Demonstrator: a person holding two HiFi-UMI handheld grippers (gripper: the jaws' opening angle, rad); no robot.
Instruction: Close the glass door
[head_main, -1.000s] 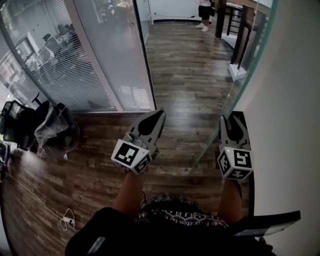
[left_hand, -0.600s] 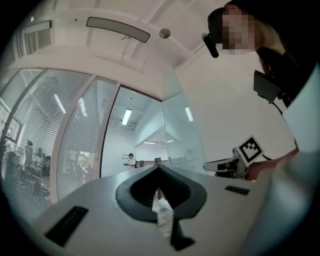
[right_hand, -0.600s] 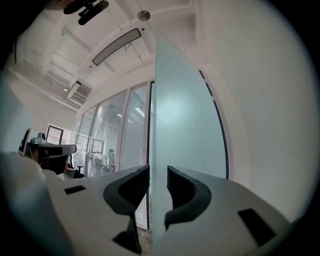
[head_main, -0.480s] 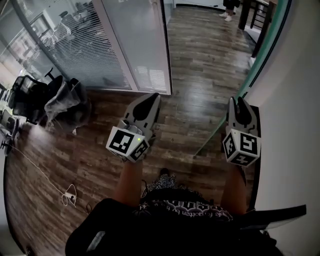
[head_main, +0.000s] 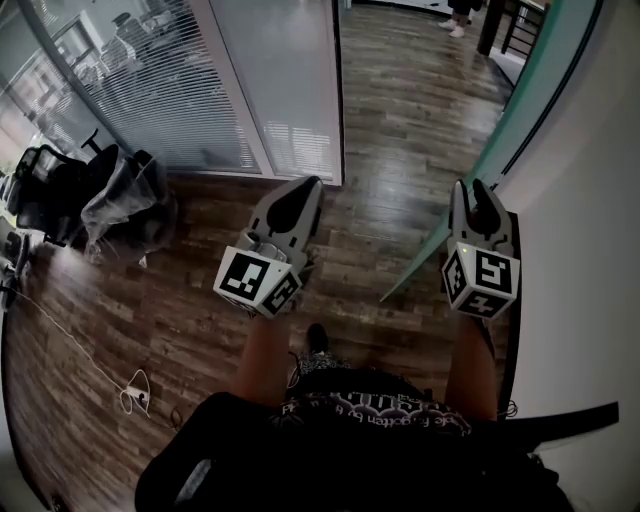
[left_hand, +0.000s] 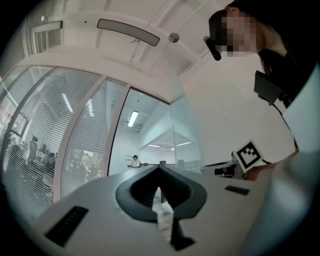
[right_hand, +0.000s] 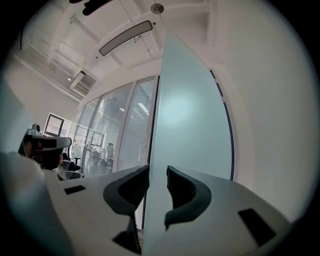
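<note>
The glass door (head_main: 520, 130) shows as a greenish pane running from the top right down to the floor beside the white wall. My right gripper (head_main: 470, 192) is at its free edge. In the right gripper view the door's edge (right_hand: 192, 110) stands upright between the jaws, and the right gripper (right_hand: 157, 175) is shut on it, one pad on each face. My left gripper (head_main: 308, 185) hangs over the wooden floor to the left, touching nothing. In the left gripper view the left gripper (left_hand: 159, 170) is shut with its tips together and nothing held.
A glass partition with blinds (head_main: 150, 90) runs along the left, ending in a white post (head_main: 300, 100). An office chair (head_main: 45, 190) and a plastic-covered heap (head_main: 125, 205) stand before it. A cable (head_main: 130, 395) lies on the floor. A person's feet (head_main: 457, 25) show far down the corridor.
Both grippers have moved across the floor together, and the door's edge has come along with the right gripper. The partition and chair have shifted in the head view.
</note>
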